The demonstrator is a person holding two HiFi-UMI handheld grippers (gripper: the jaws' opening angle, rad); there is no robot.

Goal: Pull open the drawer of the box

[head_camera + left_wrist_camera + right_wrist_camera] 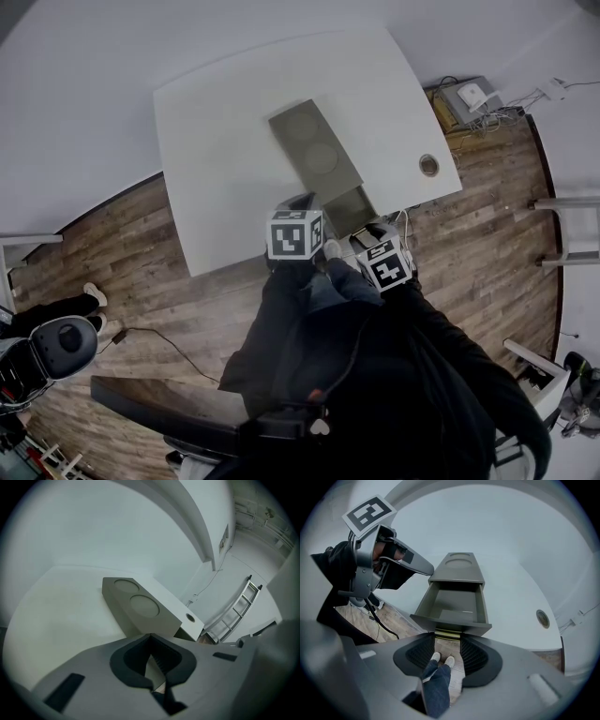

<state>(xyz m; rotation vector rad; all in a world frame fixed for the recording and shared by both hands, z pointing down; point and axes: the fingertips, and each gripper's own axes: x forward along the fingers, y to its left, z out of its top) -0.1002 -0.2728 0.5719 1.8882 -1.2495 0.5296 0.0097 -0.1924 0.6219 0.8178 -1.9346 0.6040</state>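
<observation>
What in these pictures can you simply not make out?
- Right gripper view: whether the right gripper has its fingers pressing the handle of the drawer or only flanking it; they cover its ends.
- Head view: the handle, hidden under the right gripper.
- Left gripper view: the drawer, behind the left gripper and its own body; only the box shows.
- Head view: the round fitting in the table, too small to identify.

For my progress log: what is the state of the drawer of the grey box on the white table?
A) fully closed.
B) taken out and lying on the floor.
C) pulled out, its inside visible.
C: the right gripper view shows the drawer standing out of the box, its hollow open to view.
</observation>
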